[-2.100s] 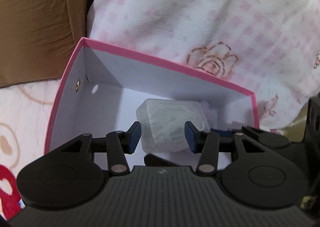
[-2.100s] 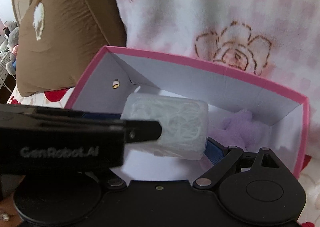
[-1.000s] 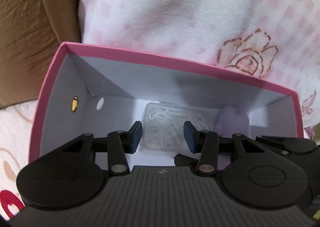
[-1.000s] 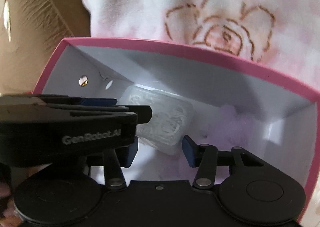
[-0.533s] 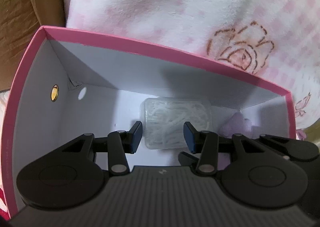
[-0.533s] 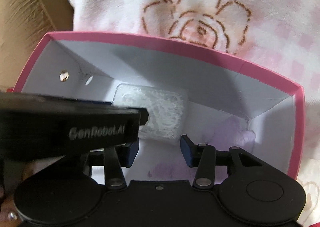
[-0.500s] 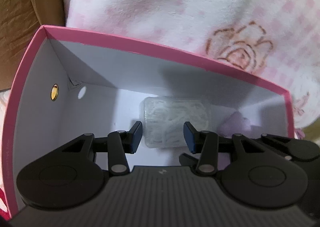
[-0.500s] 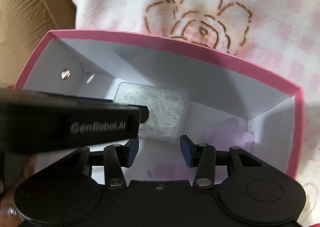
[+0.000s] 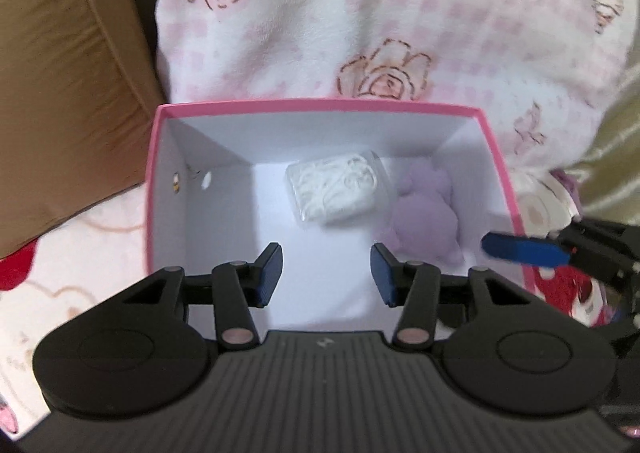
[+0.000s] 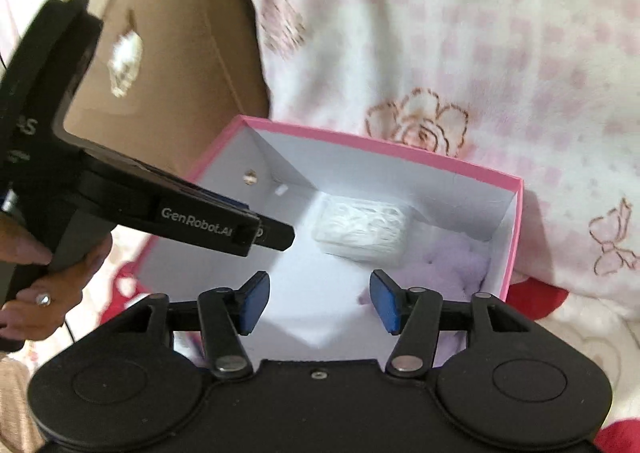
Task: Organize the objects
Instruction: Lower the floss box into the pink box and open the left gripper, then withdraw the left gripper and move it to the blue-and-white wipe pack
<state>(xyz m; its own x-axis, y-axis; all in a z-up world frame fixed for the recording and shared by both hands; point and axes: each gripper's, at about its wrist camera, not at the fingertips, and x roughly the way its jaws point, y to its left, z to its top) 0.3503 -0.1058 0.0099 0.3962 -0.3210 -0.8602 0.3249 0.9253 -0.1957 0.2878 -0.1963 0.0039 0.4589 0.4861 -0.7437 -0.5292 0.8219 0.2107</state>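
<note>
A pink box [image 9: 320,107] with white inner walls stands open on the bed. A clear plastic case of white items [image 9: 336,189] lies on its floor near the far wall. A purple plush toy [image 9: 428,213] lies to its right. Both also show in the right wrist view: the case [image 10: 362,229] and the plush [image 10: 456,265] inside the box [image 10: 400,151]. My left gripper [image 9: 325,273] is open and empty above the box's near side. My right gripper [image 10: 318,301] is open and empty, also above the near side.
A pink-and-white rose-print blanket [image 9: 360,21] rises behind the box. A brown cushion [image 9: 60,73] lies to the left. The left gripper's body [image 10: 120,193] and the hand holding it cross the right wrist view's left side.
The right gripper let go of the clear case, which now lies on the box floor. Both grippers have drawn back and up from the box, jaws open.
</note>
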